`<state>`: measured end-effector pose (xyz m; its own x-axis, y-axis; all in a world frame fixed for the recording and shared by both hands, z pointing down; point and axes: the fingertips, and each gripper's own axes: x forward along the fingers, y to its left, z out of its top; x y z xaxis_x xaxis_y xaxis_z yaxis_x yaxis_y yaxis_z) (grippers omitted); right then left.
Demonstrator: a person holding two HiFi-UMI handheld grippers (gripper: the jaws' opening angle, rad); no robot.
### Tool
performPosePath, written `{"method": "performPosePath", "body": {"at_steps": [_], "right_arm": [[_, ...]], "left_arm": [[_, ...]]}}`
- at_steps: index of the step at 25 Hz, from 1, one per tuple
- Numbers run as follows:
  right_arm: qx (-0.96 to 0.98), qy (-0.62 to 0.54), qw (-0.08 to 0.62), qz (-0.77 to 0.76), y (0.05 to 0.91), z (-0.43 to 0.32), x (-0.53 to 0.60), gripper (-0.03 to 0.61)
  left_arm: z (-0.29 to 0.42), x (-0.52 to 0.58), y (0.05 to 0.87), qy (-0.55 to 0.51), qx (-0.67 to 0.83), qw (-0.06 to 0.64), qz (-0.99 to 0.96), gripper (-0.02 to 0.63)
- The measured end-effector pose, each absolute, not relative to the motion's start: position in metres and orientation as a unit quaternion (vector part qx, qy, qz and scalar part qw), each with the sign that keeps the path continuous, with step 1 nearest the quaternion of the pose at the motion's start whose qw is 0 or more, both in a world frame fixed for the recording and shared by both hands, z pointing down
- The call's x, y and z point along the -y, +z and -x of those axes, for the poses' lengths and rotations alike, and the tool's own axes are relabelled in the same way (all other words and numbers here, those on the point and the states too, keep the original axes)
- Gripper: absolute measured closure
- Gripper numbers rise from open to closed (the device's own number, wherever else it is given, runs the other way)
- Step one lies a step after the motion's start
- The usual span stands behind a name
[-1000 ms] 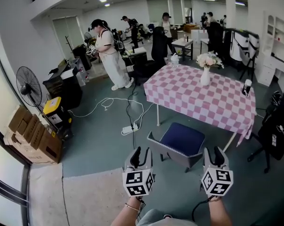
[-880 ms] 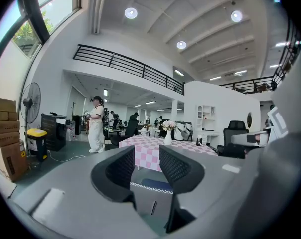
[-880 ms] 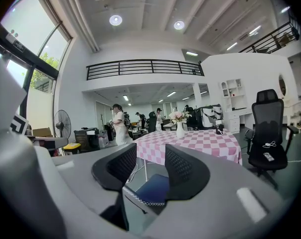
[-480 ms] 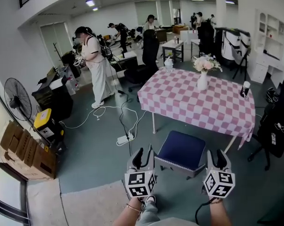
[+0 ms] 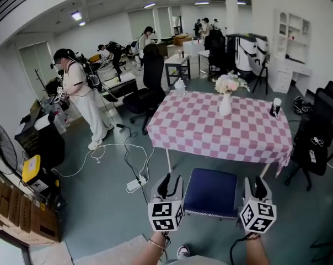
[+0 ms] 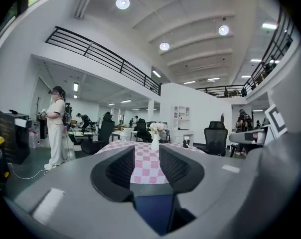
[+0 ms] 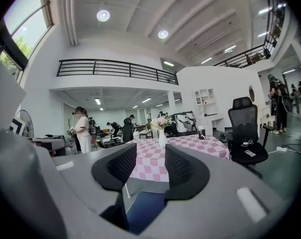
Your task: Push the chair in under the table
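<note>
The chair point(image 5: 212, 192), a backless one with a dark blue seat, stands just in front of the table point(image 5: 195, 130). Most of its seat is outside the edge of the pink checked cloth. The left gripper point(image 5: 169, 185) and the right gripper point(image 5: 255, 187) are at the two near corners of the seat and point toward the table. Both have their jaws partly apart with nothing between them; only the blue seat and the cloth show through the gaps. I cannot tell if they already touch the seat.

I judge that the push is only at its beginning. The next move calls for both grippers to press evenly on the near edge, so that the chair goes straight between the table legs and does not turn.

On the table stand a white vase of flowers point(image 5: 225, 96) and a dark cup point(image 5: 275, 107). The floor is grey-green, with a white power strip point(image 5: 135, 184) lying near the table. It is a large open office: a person point(image 5: 81, 101) stands at the left, and a fan point(image 5: 1, 148) is beside the wall.
</note>
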<state>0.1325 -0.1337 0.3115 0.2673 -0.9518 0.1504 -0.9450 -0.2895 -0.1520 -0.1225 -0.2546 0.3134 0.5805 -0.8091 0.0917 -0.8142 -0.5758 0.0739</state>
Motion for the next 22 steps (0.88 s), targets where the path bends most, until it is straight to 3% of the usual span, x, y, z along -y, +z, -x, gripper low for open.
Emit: {"method": "performPosePath", "body": {"at_steps": [22], "right_arm": [[-0.560, -0.128, -0.018, 0.818, 0.335, -0.129, 0.139, 0.416]], "left_arm": [[0.091, 0.290, 0.344, 0.056, 0.378, 0.080, -0.920, 0.471]]}}
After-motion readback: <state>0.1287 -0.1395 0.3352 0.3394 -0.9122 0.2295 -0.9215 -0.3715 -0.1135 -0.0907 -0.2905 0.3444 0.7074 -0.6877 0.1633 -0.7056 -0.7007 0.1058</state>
